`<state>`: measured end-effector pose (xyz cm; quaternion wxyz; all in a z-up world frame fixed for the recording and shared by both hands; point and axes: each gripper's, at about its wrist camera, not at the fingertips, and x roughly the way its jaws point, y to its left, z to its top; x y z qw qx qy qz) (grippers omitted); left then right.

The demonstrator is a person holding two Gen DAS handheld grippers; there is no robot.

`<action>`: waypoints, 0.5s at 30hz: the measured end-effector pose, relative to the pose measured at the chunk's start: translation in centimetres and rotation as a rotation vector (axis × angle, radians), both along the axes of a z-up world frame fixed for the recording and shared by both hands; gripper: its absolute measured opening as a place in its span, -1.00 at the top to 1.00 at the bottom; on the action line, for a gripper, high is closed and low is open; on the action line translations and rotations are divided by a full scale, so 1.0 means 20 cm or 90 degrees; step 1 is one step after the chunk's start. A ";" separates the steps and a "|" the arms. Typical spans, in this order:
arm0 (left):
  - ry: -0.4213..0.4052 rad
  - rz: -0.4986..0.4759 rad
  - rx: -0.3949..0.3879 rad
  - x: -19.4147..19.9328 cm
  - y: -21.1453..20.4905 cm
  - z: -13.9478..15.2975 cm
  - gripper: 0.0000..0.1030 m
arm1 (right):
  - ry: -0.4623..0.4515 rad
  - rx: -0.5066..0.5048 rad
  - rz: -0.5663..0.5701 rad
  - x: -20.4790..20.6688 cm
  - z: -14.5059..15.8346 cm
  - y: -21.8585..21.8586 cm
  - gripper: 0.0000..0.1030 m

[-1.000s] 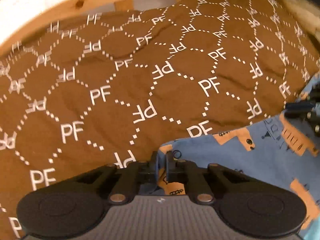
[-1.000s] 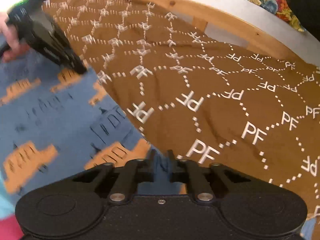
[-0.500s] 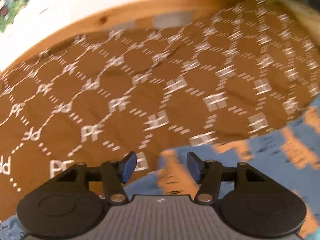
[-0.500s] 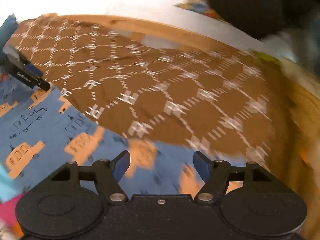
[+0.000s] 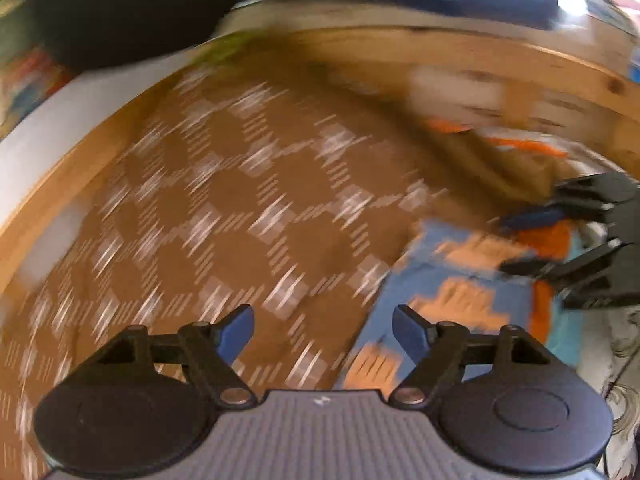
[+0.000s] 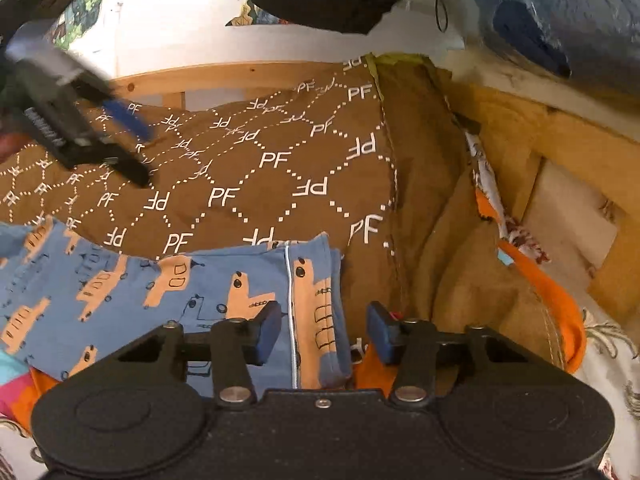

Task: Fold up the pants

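You see blue pants printed with peach vehicles, lying on a brown blanket patterned with white dotted hexagons and "PF" letters; orange cloth alongside.

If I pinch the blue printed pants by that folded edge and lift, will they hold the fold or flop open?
Probably flop: the blue pants look like thin, soft knit lying limp on the brown blanket. Likely light, so the layers at the folded edge may slide apart. The right gripper, jaws closing, presses on nothing yet.
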<state>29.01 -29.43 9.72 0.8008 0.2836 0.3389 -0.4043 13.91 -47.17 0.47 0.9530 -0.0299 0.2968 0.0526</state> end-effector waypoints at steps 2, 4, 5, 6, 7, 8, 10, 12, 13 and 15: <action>0.008 -0.060 -0.015 0.02 -0.14 -0.04 -0.51 | 0.019 0.028 -0.015 0.01 0.00 -0.03 0.11; 0.040 -0.087 -0.038 0.07 -0.25 -0.13 -0.41 | 0.043 0.066 -0.020 0.01 -0.01 -0.06 0.12; 0.062 -0.086 -0.043 0.09 -0.29 -0.17 -0.39 | 0.055 0.077 -0.016 0.01 -0.03 -0.08 0.12; 0.085 -0.083 -0.040 0.11 -0.33 -0.22 -0.34 | 0.064 0.079 -0.011 0.02 -0.04 -0.08 0.12; 0.103 -0.087 -0.032 0.14 -0.36 -0.26 -0.34 | 0.067 0.075 -0.009 0.02 -0.06 -0.08 0.13; 0.114 -0.096 -0.023 0.15 -0.39 -0.30 -0.34 | 0.071 0.070 -0.008 0.03 -0.06 -0.08 0.13; 0.126 -0.099 -0.015 0.19 -0.42 -0.35 -0.34 | 0.075 0.070 -0.007 0.04 -0.07 -0.07 0.13; 0.156 -0.084 -0.030 0.22 -0.43 -0.39 -0.32 | 0.076 0.078 -0.009 0.04 -0.08 -0.08 0.13; 0.175 -0.076 -0.039 0.23 -0.43 -0.40 -0.16 | 0.077 0.080 -0.009 0.04 -0.07 -0.08 0.17; 0.205 -0.081 -0.046 0.25 -0.43 -0.41 0.25 | 0.080 0.080 -0.009 0.03 -0.07 -0.08 0.39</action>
